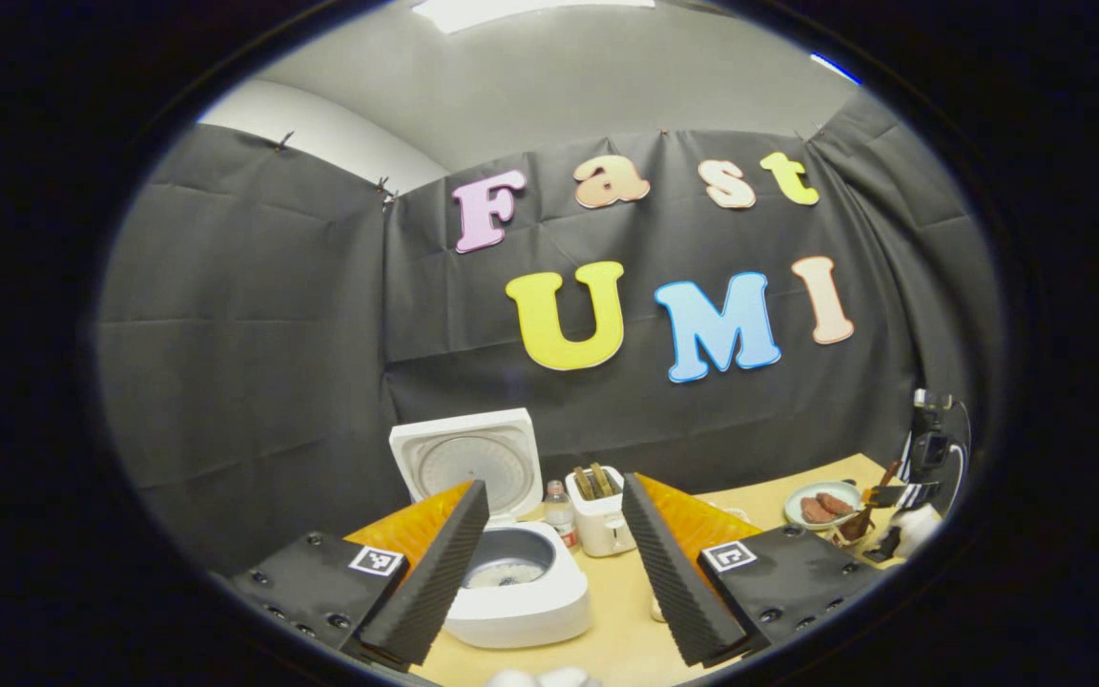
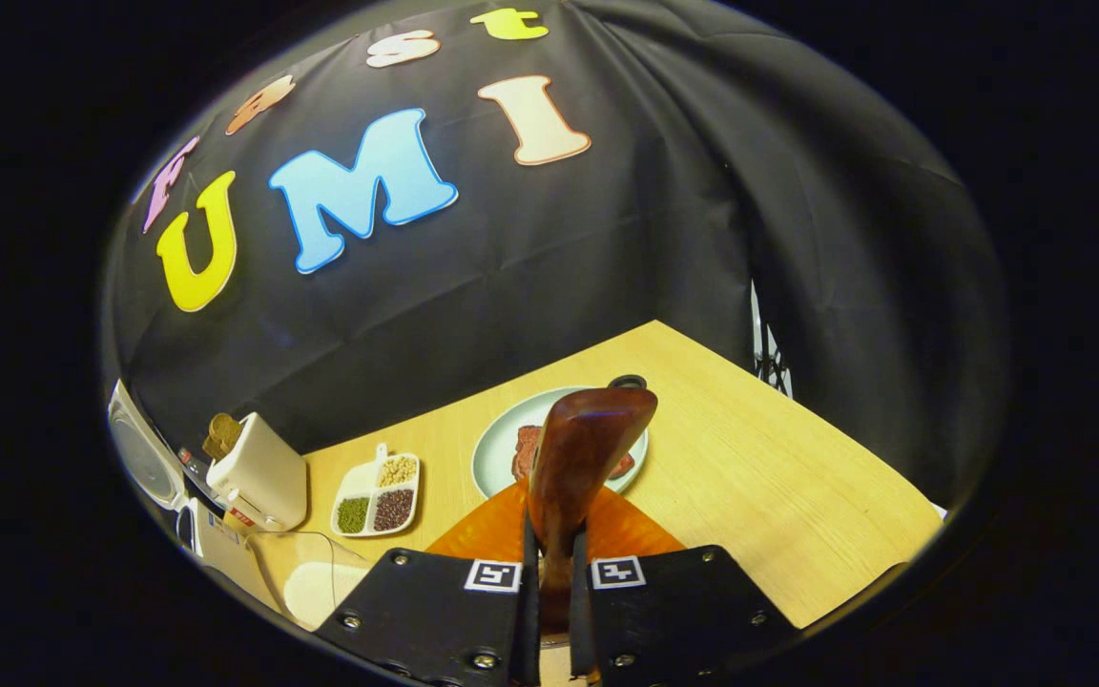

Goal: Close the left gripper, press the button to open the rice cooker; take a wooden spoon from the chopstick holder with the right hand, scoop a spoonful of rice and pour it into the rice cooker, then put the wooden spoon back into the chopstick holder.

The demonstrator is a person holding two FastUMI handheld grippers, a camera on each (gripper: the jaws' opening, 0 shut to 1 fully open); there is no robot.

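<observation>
Right hand-held gripper [image 2: 549,582] is pinching the wooden spoon [image 2: 576,468], both fingers pressed on the handle, bowl end standing up ahead of the camera over the desk [image 2: 798,477]. Left hand-held gripper [image 1: 549,563] is spread wide, holding nothing, aimed at the rice cooker [image 1: 511,582].

Handling, my read:
- Spoon: stiff, light, smooth lacquered wood. It won't flex, but it can pivot between the fingers if loaded off-axis. The present hold on the handle looks right; keep the bowl level once it's full, or the rice spills.
- Rice: loose grains, they pour easily and scatter easily. Tip slowly over the pot.
- Cooker: heavy enough to stay put, lid [image 1: 468,458] already standing open, inner pot [image 1: 509,563] exposed with some white at the bottom, probably rice, though the left gripper view is too small to be sure.

Counts:
- Wooden spoon: 1, held.
- Rice cooker: 1, at the left of the desk.
- Toaster [image 1: 599,520]: 1, two slices in it, just beside the cooker.
- Small bottle [image 1: 560,510]: 1, between cooker and toaster.
- Round plate [image 2: 511,448] with reddish-brown food: 1, right behind the spoon.
- Divided tray [image 2: 378,496] of grains: 1, four compartments.
- Pale container [image 2: 325,587] of white stuff near the right gripper: 1, likely the rice to scoop.
- Hand-held grippers: 2.
</observation>
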